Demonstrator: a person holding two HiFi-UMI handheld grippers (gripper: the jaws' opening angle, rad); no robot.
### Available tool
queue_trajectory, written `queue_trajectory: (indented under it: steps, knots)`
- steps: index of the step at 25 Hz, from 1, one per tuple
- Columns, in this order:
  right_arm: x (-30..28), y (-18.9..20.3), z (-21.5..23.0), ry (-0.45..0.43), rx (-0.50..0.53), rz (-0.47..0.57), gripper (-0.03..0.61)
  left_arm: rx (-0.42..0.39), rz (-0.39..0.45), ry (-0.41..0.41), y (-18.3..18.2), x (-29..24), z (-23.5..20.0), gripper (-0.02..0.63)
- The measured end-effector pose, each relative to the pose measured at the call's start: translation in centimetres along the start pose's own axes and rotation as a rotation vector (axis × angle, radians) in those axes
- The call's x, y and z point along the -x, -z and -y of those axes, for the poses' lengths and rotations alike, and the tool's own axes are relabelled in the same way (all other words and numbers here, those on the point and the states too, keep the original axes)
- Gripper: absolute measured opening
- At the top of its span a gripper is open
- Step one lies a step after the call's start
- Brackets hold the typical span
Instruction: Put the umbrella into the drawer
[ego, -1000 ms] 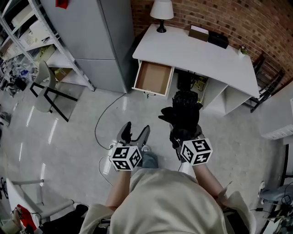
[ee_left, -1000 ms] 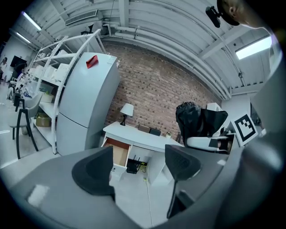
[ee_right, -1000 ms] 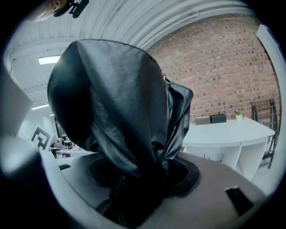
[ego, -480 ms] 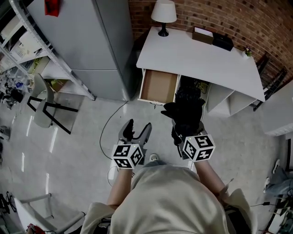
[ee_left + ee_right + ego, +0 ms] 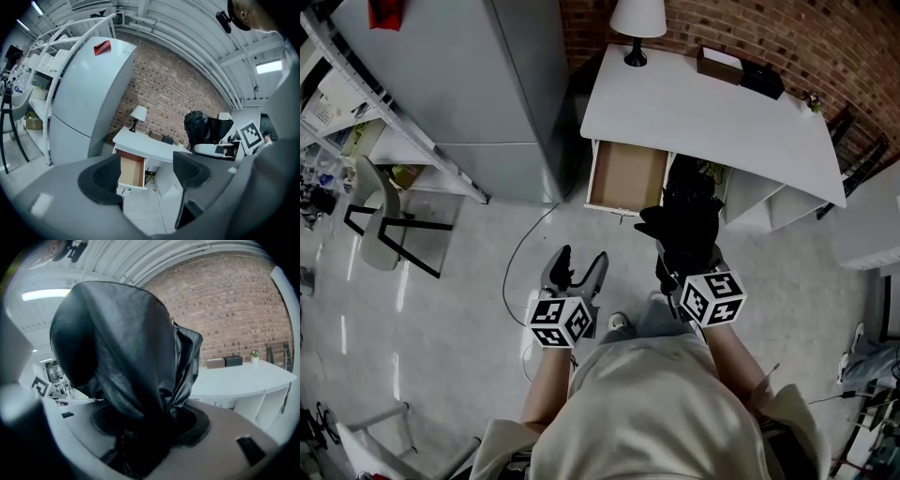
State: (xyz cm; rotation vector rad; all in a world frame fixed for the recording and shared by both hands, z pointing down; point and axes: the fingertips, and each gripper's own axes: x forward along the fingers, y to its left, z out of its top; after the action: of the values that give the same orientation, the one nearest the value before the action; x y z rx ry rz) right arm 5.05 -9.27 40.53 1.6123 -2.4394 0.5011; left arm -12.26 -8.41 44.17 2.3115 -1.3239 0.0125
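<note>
Seen from above, a person stood on a pale floor facing a white surface (image 5: 712, 103) set against a brick wall, with a gripper in each hand. The right gripper (image 5: 682, 267) had its fingers closed on a folded black umbrella (image 5: 686, 220). It gripped the bunched fabric low down, so the bundle stood out ahead toward 12 o'clock. In the right gripper view, dark cloth filled the space between the fingers. The left gripper (image 5: 578, 270) sat at 9 o'clock from the right one, its fingers spread wide with nothing between them. The drawer (image 5: 626, 176) hung pulled out from the surface's front edge, its brown bottom bare, at about 11 o'clock from the umbrella and near it. A lamp (image 5: 637, 19) stood at the surface's far left corner, and a tall grey cabinet (image 5: 469, 84) stood at 9 o'clock from the drawer. The step in hand appeared to be the carry: the umbrella was held, the drawer was open, and nothing had been placed yet. The next move would likely call for bringing the right gripper over the drawer's front rim. The umbrella would then need turning along the drawer's length, lowering inside, and only then releasing.
</note>
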Motion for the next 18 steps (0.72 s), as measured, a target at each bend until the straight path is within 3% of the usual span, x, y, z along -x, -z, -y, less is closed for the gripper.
queue_trajectory:
  steps: [12, 18]
  knots:
    - [-8.3, 3.3, 4.5, -0.020, 0.008, -0.136, 0.250, 0.070, -0.055, -0.079, 1.5, -4.4, -4.1, 0.351]
    - [-14.2, 5.2, 7.2, -0.078, 0.034, -0.214, 0.250, 0.091, -0.087, -0.100, 1.7, -9.1, -5.8, 0.351]
